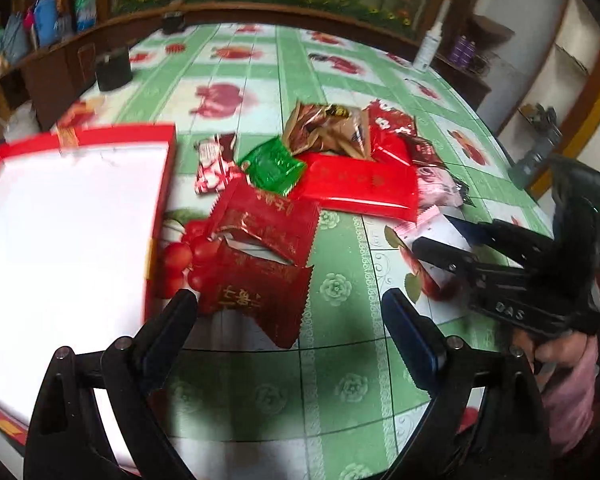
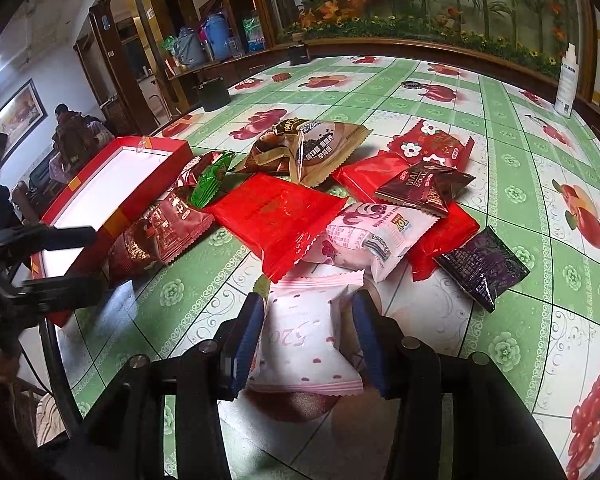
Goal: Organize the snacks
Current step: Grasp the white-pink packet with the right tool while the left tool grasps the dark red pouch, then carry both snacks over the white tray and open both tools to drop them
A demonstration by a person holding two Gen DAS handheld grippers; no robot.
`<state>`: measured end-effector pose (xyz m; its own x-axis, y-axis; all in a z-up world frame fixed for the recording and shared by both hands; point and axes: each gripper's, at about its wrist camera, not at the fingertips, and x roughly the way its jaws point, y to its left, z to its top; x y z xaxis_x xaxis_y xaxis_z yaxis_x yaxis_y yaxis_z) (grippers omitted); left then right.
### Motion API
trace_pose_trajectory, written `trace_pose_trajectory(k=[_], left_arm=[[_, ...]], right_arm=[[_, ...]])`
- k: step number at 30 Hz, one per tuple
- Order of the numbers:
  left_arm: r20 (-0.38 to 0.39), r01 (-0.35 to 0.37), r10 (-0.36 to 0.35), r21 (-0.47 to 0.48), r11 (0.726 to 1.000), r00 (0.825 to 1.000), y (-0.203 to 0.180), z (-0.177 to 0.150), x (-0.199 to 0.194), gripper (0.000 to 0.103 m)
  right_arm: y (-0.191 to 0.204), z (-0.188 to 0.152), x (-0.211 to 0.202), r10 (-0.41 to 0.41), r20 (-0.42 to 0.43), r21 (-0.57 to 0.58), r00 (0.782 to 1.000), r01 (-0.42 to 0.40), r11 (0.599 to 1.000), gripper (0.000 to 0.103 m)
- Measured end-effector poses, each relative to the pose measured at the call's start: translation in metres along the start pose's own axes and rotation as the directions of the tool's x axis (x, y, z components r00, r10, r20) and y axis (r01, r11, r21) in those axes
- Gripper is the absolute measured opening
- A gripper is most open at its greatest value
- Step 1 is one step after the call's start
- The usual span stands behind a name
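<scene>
- Right now the right claw (image 2: 306,344) grips a pink-and-white snack packet (image 2: 304,340) with small hearts printed on it; a blue pad presses each side of the packet, which lies low over the bench (image 2: 540,168).
- Meanwhile the left claw (image 1: 290,308) stands wide open with nothing between its pads, hovering over the green flowered cloth of the bench just in front of a dark red wrapper (image 1: 256,280).
- That dark red wrapper lies crumpled and tilted, just beside the red box (image 1: 164,184) with the white inside, which sits at the left edge of the bench and holds no snacks that can be seen.
- Behind it, the remaining snacks lie in a loose heap near the middle of the bench: a flat bright red packet (image 2: 276,212), a green packet (image 2: 210,182), a brown-and-gold bag (image 2: 308,152), a pink cartoon packet (image 2: 376,236), a small brown packet (image 2: 424,188) and a red packet with white flowers (image 2: 432,144).
- Apart from the heap, on its right, a dark purple packet (image 2: 484,268) lies alone on the cloth.
- In the left wrist view the right claw shows at the right edge, a hand (image 1: 556,356) in a pink sleeve holding it.
</scene>
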<state>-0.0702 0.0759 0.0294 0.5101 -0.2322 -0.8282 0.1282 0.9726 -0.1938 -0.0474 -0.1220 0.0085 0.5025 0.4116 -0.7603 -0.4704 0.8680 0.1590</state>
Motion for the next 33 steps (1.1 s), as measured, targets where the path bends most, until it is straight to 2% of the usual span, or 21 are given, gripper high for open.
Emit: trace_pose_trajectory(k=[5, 6, 8, 10, 12, 15, 20, 28, 33], left_arm=[[-0.019, -0.019, 0.019, -0.003, 1.000, 1.000, 0.006, 0.004, 0.019, 0.092], [-0.025, -0.025, 0.025, -0.001, 1.000, 0.999, 0.007, 0.004, 0.022, 0.082], [-0.022, -0.054, 0.054, 0.035, 0.998, 0.998, 0.007, 0.004, 0.024, 0.073], [-0.016, -0.052, 0.053, 0.058, 0.997, 0.998, 0.004, 0.002, 0.024, 0.069], [-0.006, -0.055, 0.055, 0.077, 0.996, 0.998, 0.002, 0.002, 0.023, 0.061], [0.003, -0.044, 0.043, 0.083, 0.996, 0.999, 0.001, 0.003, 0.023, 0.056], [0.017, -0.044, 0.043, 0.097, 0.994, 0.999, -0.002, 0.002, 0.023, 0.051], [0.010, -0.013, 0.012, 0.121, 0.993, 1.000, -0.012, -0.011, 0.015, 0.050], [0.015, 0.024, -0.026, 0.126, 0.992, 1.000, -0.015, -0.018, 0.004, 0.050]], right_arm=[[0.000, 0.000, 0.000, 0.001, 0.001, 0.000, 1.000, -0.001, 1.000, 0.049], [0.000, 0.000, 0.000, 0.002, 0.001, 0.001, 1.000, -0.002, 1.000, 0.049], [0.000, 0.000, 0.000, 0.002, 0.001, 0.000, 1.000, -0.002, 1.000, 0.049], [0.000, 0.000, 0.000, 0.001, 0.001, -0.001, 1.000, -0.001, 1.000, 0.049], [0.000, 0.000, 0.000, 0.002, 0.001, 0.001, 1.000, -0.002, 1.000, 0.049], [0.000, 0.000, 0.000, 0.002, 0.001, 0.001, 1.000, -0.002, 1.000, 0.049], [0.000, 0.000, 0.000, 0.000, -0.003, 0.000, 1.000, 0.000, 1.000, 0.045], [-0.002, -0.006, -0.007, 0.035, -0.023, 0.019, 0.999, -0.035, 0.999, 0.033], [0.005, -0.009, -0.015, 0.023, -0.027, 0.010, 0.999, -0.023, 1.000, 0.029]])
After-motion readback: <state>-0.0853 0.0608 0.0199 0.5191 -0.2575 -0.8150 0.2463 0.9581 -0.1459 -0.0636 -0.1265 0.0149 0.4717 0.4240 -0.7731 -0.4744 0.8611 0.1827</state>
